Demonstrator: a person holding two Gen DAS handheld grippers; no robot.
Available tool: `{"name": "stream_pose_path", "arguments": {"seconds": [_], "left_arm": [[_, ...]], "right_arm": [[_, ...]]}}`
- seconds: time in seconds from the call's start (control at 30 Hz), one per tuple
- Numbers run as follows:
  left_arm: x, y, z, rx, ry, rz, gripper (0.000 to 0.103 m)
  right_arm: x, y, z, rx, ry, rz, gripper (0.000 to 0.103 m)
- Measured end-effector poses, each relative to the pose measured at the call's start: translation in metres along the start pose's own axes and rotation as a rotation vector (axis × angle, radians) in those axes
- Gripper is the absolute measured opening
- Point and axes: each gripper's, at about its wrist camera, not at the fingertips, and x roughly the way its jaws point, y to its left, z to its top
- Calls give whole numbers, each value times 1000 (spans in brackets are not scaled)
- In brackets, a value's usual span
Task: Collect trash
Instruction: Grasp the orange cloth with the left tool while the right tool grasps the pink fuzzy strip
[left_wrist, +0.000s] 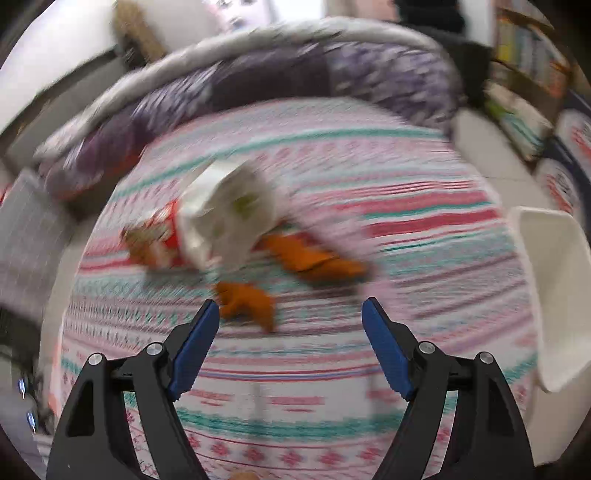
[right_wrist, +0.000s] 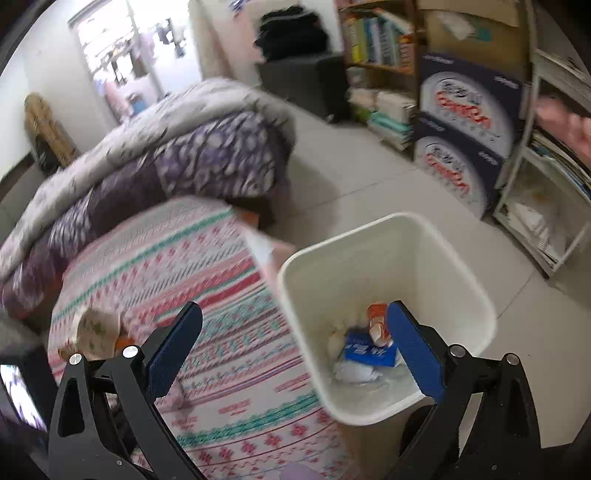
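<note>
Here a crumpled white wrapper, a red packet and orange peel-like scraps lie on a striped woven bedspread, at twelve o'clock from the left gripper, whose ribbed blue pads gape empty. The right gripper also stands released, the smooth white plastic bin at two o'clock.

Each tool has black arms, blue ribbed pads, silver screws.

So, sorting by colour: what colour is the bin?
White bin, clearest in the right wrist view.
</note>
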Motion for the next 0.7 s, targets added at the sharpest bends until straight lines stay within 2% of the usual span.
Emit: {"name": "stream_pose_path", "arguments": {"seconds": [0.2, 0.37, 0.47, 0.57, 0.6, 0.7], "left_arm": [[37, 54, 3, -178, 100, -61, 76], [53, 67, 1, -225, 130, -111, 69], [56, 68, 3, -222, 121, -137, 63], [55, 61, 3, -182, 108, -139, 53], [55, 58, 2, -165, 101, -133, 53], [52, 54, 2, -134, 86, -116, 47]], "right_arm": [[20, 42, -16, -132, 73, 32, 96], [40, 69, -29, -230, 149, 60, 96], [50, 79, -36, -254, 194, 75, 96], [59, 87, -41, -267, 230, 92, 95], [62, 90, -43, -279, 240, 99, 94], [66, 104, -50, -336, 251, 114, 86]]}}
